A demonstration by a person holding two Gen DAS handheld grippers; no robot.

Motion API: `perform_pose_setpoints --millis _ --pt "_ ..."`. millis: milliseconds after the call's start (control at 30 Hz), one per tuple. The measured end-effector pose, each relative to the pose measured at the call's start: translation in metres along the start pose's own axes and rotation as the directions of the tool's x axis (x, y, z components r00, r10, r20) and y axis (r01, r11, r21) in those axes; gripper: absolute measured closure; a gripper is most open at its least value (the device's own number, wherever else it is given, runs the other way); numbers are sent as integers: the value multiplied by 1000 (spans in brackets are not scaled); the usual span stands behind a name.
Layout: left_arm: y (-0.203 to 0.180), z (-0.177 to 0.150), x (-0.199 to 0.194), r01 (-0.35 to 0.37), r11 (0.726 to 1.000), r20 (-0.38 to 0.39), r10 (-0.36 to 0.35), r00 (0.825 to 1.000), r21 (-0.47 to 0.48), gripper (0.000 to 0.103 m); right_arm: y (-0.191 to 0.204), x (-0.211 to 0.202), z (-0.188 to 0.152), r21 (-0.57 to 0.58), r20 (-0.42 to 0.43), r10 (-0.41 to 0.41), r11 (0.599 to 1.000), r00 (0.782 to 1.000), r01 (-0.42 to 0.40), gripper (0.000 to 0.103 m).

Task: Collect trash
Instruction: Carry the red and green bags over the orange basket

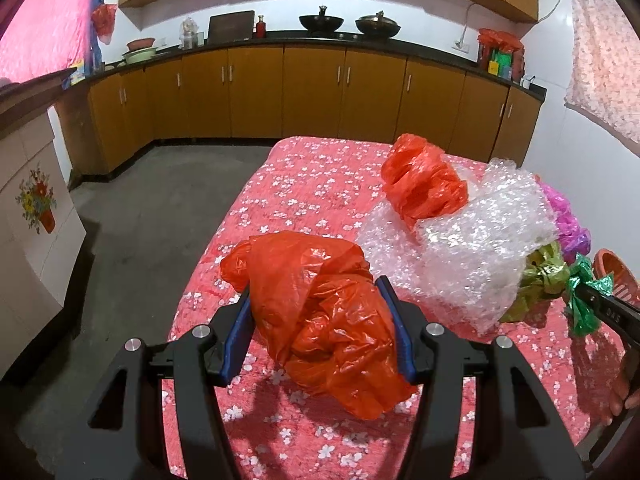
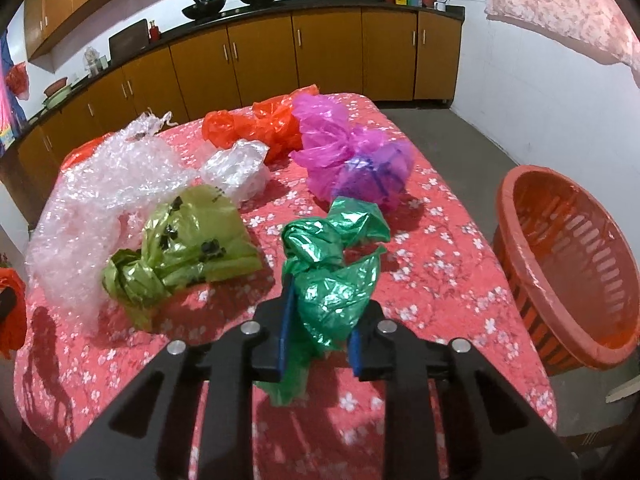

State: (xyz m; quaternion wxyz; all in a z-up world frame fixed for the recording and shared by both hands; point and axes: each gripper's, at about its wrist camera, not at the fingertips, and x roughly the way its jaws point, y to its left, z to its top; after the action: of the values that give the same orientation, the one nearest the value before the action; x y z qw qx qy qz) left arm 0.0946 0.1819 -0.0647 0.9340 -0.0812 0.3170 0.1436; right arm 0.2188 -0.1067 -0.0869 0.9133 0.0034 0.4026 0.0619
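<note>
A crumpled red plastic bag (image 1: 320,320) sits between the blue pads of my left gripper (image 1: 316,286), which is shut on it just above the flowered red tablecloth (image 1: 312,184). In the right wrist view my right gripper (image 2: 330,300) is shut on a shiny green bag (image 2: 332,264). That green bag (image 1: 584,300) also shows at the right edge of the left wrist view. An orange slatted basket (image 2: 568,264) stands off the table's right side.
Lying on the cloth (image 2: 440,260) are a yellow-green bag (image 2: 188,248), bubble wrap (image 2: 108,192), a clear bag (image 2: 236,172), another red bag (image 2: 260,124) and a magenta bag (image 2: 352,160). Wooden kitchen cabinets (image 1: 312,92) line the far wall across grey floor.
</note>
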Motion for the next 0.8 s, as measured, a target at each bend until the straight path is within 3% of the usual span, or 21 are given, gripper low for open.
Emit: perform_pose_setpoints --millis 800 --pt "-71 9 -35 114 986 49 -120 992 120 45 -43 -72 -14 8 95 -26 1000 995 26 80"
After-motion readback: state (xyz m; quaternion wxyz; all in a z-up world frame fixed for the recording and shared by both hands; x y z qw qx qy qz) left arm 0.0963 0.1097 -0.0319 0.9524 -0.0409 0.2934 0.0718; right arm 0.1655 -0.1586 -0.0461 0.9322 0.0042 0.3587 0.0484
